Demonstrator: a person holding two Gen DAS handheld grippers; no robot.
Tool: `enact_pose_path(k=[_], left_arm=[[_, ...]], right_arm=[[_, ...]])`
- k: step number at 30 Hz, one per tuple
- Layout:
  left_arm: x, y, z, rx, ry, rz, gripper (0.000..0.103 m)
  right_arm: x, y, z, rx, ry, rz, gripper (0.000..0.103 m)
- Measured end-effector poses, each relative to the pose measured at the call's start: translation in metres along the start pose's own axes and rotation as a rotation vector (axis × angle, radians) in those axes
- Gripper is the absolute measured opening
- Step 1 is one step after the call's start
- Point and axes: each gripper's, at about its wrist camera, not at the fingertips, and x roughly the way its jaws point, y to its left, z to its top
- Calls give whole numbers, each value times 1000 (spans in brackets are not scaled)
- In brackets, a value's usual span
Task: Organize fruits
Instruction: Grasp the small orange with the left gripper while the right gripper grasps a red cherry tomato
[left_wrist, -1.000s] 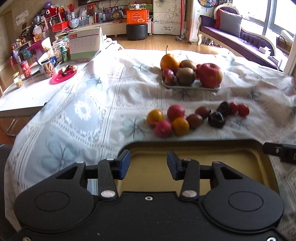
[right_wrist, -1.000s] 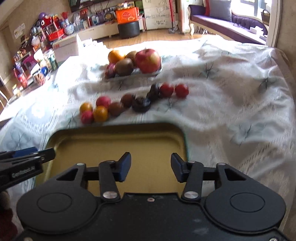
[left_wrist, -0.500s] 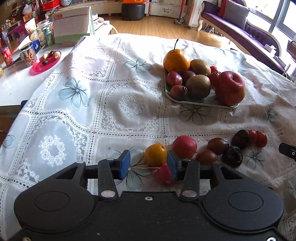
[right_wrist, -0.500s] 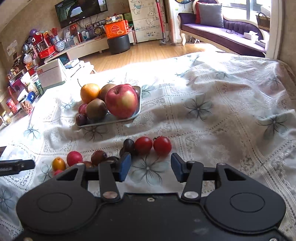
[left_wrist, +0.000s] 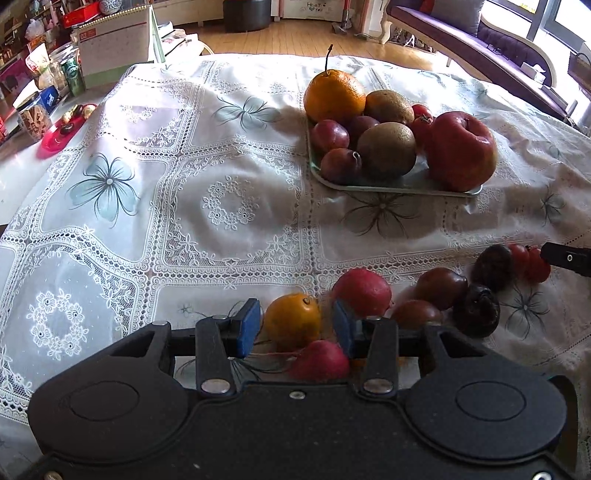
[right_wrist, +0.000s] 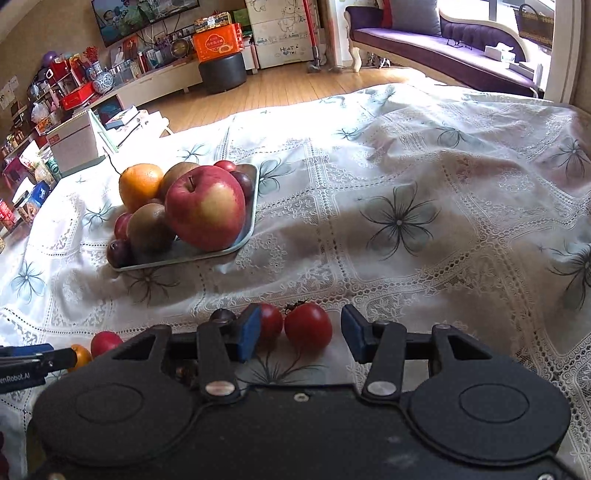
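My left gripper (left_wrist: 293, 325) is open, its jaws either side of a small orange fruit (left_wrist: 293, 320) in a row of loose fruit on the tablecloth. A red fruit (left_wrist: 362, 291), a pink one (left_wrist: 321, 360), brown ones (left_wrist: 439, 288) and dark ones (left_wrist: 476, 310) lie beside it. My right gripper (right_wrist: 301, 332) is open around a red tomato (right_wrist: 308, 325), with a second tomato (right_wrist: 270, 320) behind its left finger. A pale green tray (left_wrist: 399, 184) holds an orange (left_wrist: 334, 96), kiwis (left_wrist: 386, 149), plums and a big apple (right_wrist: 205, 211).
The lace tablecloth (right_wrist: 406, 221) covers the whole table. A red dish (left_wrist: 59, 134), jars and a calendar box (left_wrist: 114, 48) stand on a side counter at the left. A purple sofa (right_wrist: 443, 44) is behind the table.
Both grippers moved forward and down from above a yellow tray to the loose fruit row. The yellow tray is out of view now. Both jaws stayed open.
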Motion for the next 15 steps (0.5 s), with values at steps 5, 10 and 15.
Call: enact_pose_path(k=[5, 10, 15], left_arm=[[12, 3, 0, -4, 11, 22, 53], [22, 0, 0, 11, 18, 19, 53], [34, 3, 0, -9, 34, 13, 53]], right_arm=[[12, 6, -2, -25, 24, -22, 51], [24, -4, -2, 22, 42, -39, 45], [31, -10, -1, 53, 44, -18, 44]])
